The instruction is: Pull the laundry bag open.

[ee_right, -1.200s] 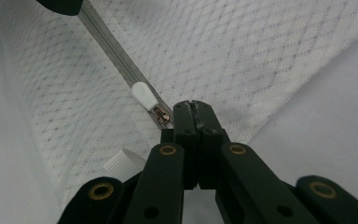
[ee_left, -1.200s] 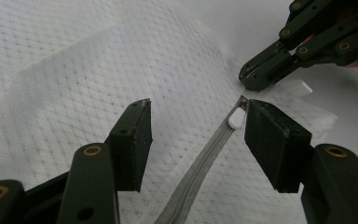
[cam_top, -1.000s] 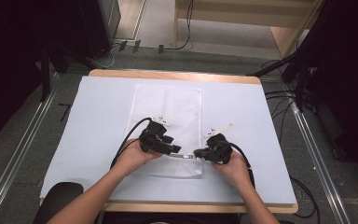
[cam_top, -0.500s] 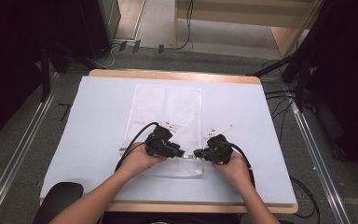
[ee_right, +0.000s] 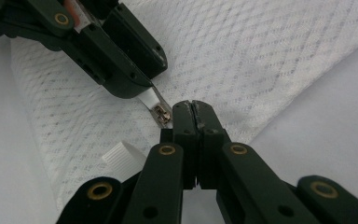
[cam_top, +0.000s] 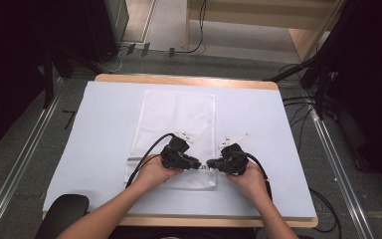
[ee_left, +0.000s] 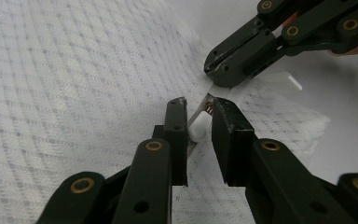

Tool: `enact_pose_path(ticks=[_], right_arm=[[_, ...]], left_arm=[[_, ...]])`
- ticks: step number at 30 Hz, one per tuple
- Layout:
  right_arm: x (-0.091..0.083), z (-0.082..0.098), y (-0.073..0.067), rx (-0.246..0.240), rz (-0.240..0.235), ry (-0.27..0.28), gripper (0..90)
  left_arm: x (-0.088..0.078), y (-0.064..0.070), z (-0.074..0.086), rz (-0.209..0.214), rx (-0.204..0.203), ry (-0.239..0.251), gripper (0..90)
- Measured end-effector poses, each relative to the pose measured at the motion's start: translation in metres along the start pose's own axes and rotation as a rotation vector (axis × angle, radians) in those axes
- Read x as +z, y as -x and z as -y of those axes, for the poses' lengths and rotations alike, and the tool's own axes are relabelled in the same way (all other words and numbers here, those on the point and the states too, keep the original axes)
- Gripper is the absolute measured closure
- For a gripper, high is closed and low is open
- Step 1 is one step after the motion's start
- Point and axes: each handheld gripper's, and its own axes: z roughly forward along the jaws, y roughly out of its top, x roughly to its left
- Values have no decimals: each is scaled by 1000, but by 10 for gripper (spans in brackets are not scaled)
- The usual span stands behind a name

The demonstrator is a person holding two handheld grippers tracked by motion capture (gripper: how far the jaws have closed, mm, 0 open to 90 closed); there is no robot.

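Near the bag's (cam_top: 176, 134) front edge, left tongs (ee_left: 198, 122) have slid rightward, gripping the zipper pull (ee_left: 200, 126). Right tongs (ee_right: 195, 112) pinch the mesh shut beside it. Zipping looks underway.

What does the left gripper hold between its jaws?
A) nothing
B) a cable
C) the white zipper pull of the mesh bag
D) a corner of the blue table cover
C: in the left gripper view, the left gripper clamps the white zipper pull on the mesh bag.
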Motion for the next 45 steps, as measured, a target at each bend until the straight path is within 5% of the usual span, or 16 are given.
enact_pose_path(ticks=[19,26,45], right_arm=[[0,0,0,-3,-1,-1,900],[0,0,-1,-32,4,0,900],[1,0,-3,-58,15,-5,900]], left_arm=[[7,4,2,27,18,1,833],[7,-1,0,76,-21,-16,858],[3,-9,-4,101,-64,-51,881]])
